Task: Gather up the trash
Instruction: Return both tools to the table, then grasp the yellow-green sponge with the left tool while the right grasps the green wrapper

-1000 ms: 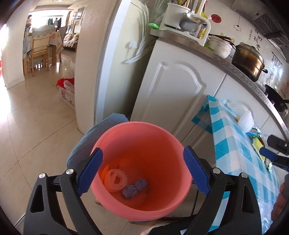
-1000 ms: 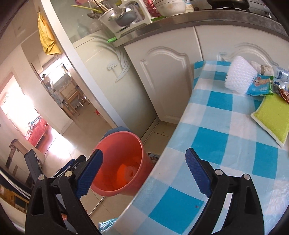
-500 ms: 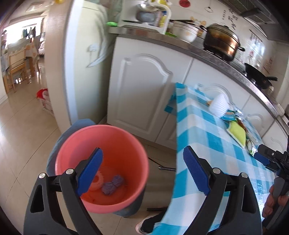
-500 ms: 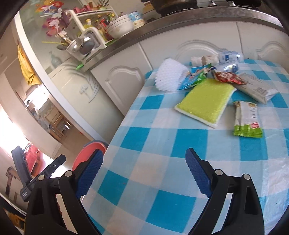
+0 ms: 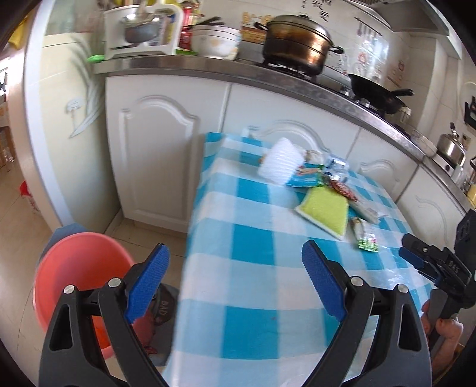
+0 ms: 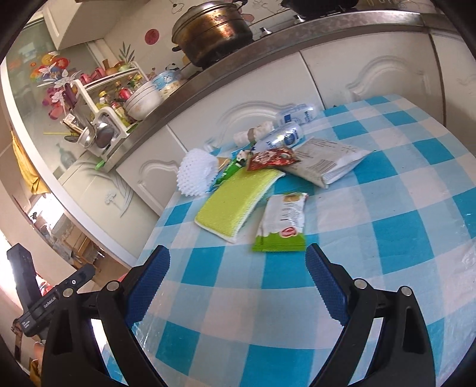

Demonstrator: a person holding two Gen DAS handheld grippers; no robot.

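The left gripper [image 5: 235, 285] hangs with its blue-padded jaws spread wide and nothing between them, over the near edge of the desk covered in a blue-and-white checked plastic cloth [image 5: 255, 247]. Below and left of its left jaw, on the floor just beside the desk, stands the round salmon-pink plastic bucket [image 5: 74, 268].

The right gripper [image 6: 238, 277] also has its jaws spread and empty, poised over the cloth. Just ahead of them, nearer the right jaw, lies the flat white-and-green snack wrapper [image 6: 282, 223]. Touching its left side is the yellow-green rectangular sponge [image 6: 238, 199]. Beyond the sponge, farther from the jaws, the rest of the trash sits in a cluster: a white spiky foam fruit net [image 6: 196, 172], a crumpled red sachet [image 6: 272, 157], a grey-white printed pouch [image 6: 324, 160] and two clear crushed plastic bottles [image 6: 282, 137] close to the white cabinet doors [image 6: 372, 68].

On the steel worktop above stands a large tarnished metal pot [image 6: 214, 26].
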